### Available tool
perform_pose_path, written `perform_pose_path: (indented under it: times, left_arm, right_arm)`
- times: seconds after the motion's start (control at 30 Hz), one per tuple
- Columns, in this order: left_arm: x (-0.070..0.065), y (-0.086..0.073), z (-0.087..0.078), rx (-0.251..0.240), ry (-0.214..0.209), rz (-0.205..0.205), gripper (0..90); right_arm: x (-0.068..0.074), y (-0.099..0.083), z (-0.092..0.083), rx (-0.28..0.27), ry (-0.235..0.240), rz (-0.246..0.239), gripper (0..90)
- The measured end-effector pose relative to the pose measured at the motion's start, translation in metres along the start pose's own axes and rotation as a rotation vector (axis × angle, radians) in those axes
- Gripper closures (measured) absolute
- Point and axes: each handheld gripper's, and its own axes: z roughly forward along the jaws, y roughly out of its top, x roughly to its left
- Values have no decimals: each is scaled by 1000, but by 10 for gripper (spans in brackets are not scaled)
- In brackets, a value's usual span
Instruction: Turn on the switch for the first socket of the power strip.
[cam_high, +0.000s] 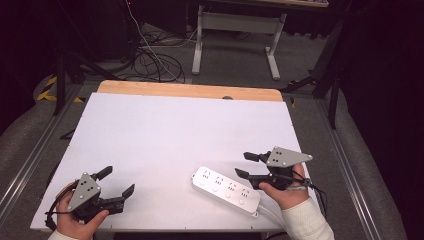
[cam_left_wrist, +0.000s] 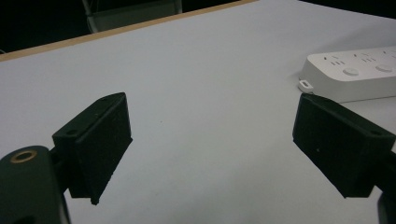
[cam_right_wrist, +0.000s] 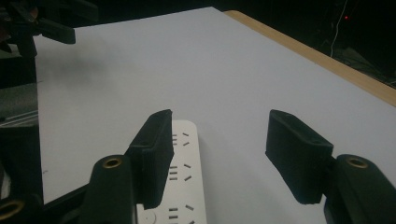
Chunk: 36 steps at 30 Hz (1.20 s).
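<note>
A white power strip (cam_high: 226, 189) with several sockets lies flat on the white table top near the front, right of centre. My right gripper (cam_high: 245, 165) hovers open just beyond the strip's right end, held in a hand with a cream sleeve. Along its jaws I see the strip (cam_right_wrist: 184, 172) below and beside the left jaw, nothing between them. My left gripper (cam_high: 119, 181) stands open at the front left corner, jaws wide with bare table between. From there the strip (cam_left_wrist: 355, 72) lies off to the right, apart from the jaws.
The white table top (cam_high: 175, 135) has a wooden strip along its far edge (cam_high: 190, 90). The strip's cable (cam_high: 270, 212) runs off the front edge. Beyond the table stand a white desk frame (cam_high: 235, 35) and tangled cables (cam_high: 155, 62) on the floor.
</note>
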Motion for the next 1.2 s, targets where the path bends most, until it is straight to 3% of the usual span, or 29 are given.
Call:
perform_pose_path:
  times: [0.17, 0.4, 0.5, 0.57, 0.67, 0.77, 1.0, 1.2]
  left_arm:
    - [0, 0, 0, -1, -1, 1, 120]
    - [-1, 0, 0, 2, -12, -5, 122]
    - [-1, 0, 0, 2, -14, -5, 123]
    - [-1, 0, 0, 3, -13, -5, 125]
    - [-2, 0, 0, 4, -16, -4, 125]
    - [-2, 0, 0, 3, -15, -4, 125]
    - [-2, 0, 0, 1, -22, -10, 125]
    - [-2, 0, 0, 10, -21, -8, 130]
  right_arm:
    - [4, 5, 9, 16, 28, -17, 443]
    - [7, 10, 17, 56, 84, -25, 558]
    - [7, 11, 14, 67, 103, -6, 642]
    - [7, 12, 11, 81, 97, -18, 716]
    - [7, 12, 8, 112, 135, -21, 850]
    - [8, 12, 7, 156, 163, -26, 900]
    - [12, 11, 10, 304, 126, -69, 900]
    - [13, 6, 15, 413, 139, -80, 900]
